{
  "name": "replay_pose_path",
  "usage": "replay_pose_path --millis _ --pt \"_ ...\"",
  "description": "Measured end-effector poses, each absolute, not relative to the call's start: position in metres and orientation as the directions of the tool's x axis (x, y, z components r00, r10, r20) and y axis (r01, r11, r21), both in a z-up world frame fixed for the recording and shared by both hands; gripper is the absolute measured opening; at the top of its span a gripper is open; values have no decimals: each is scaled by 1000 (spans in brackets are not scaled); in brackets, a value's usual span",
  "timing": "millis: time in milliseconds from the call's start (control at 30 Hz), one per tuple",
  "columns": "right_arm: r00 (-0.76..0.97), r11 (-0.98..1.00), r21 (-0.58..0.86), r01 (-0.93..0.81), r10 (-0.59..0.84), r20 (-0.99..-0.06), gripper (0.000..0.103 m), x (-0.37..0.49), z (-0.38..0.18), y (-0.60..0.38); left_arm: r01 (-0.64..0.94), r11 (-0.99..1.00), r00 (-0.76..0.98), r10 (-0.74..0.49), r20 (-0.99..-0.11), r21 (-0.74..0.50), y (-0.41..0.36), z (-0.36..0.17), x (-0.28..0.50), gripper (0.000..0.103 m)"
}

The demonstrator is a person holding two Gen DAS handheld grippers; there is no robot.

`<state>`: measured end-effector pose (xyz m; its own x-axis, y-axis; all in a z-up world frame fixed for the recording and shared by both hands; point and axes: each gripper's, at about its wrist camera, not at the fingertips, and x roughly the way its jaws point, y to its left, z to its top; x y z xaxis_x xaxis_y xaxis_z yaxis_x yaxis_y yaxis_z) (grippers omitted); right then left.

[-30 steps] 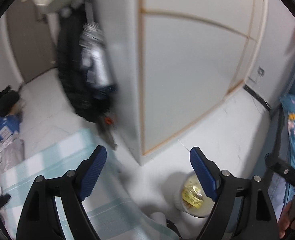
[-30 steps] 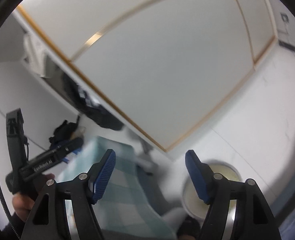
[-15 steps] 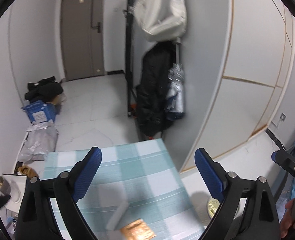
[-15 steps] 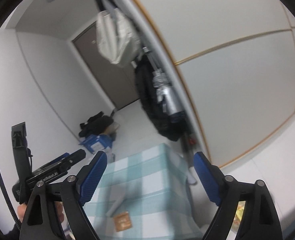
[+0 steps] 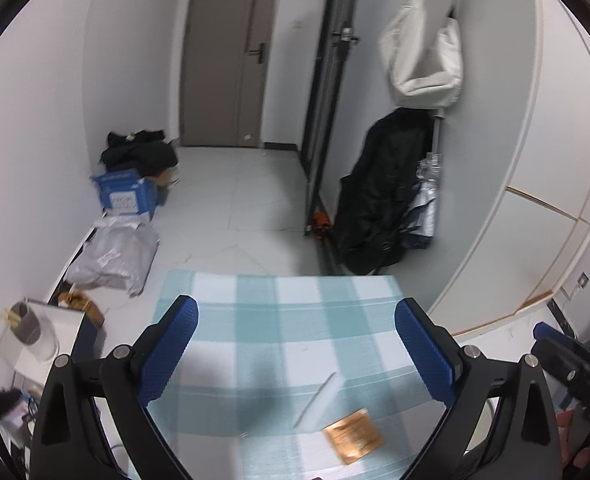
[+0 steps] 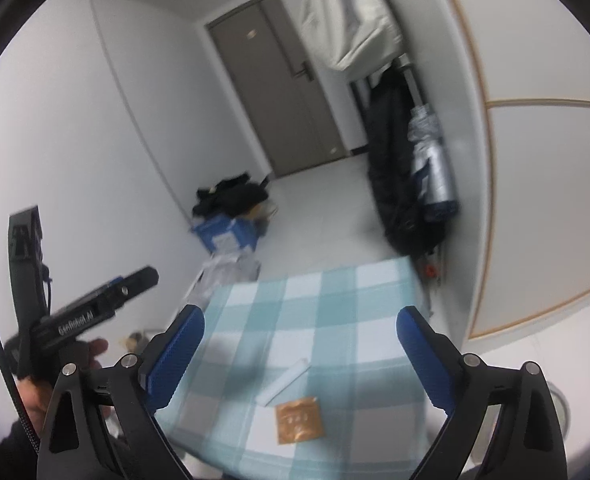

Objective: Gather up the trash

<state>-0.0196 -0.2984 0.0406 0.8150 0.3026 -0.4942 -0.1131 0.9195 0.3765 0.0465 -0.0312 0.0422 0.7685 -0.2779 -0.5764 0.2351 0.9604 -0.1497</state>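
Both claws, left claw (image 5: 295, 344) and right claw (image 6: 301, 354), are opening and empty. The brown wrapper (image 5: 353, 435) and white strip (image 5: 315, 400) lie uncollected on the checked desk (image 5: 255, 304); both pickups remain.

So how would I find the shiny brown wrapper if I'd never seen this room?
Look for the table with the blue-and-white checked cloth. Near its front edge lie two things close together. The wrapper is the flat, square, coppery-brown one; its neighbour, the white strip, is long, thin and pale.
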Motion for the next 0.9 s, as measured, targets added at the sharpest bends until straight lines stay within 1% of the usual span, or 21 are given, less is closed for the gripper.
replay_pose_path --millis 200,400,533,733,900 --pt "738 937 316 -149 319 -595 98 -3 0 -259 187 959 746 -279 -604 -211 1 18 60 97" --pt "653 945 278 -171 319 -687 98 12 -44 -232 187 946 688 -319 -652 -265 22 -3 59 97" --pt "581 944 283 -168 326 -746 98 21 -76 -223 176 950 687 -305 -659 -257 29 -6 57 97" --pt "502 966 185 -180 252 -828 97 26 -117 -201 146 938 659 -330 -676 -315 49 -9 64 97" --pt "483 971 98 -217 194 -854 96 28 -138 -185 112 928 643 -340 -686 -354 61 -12 68 97"
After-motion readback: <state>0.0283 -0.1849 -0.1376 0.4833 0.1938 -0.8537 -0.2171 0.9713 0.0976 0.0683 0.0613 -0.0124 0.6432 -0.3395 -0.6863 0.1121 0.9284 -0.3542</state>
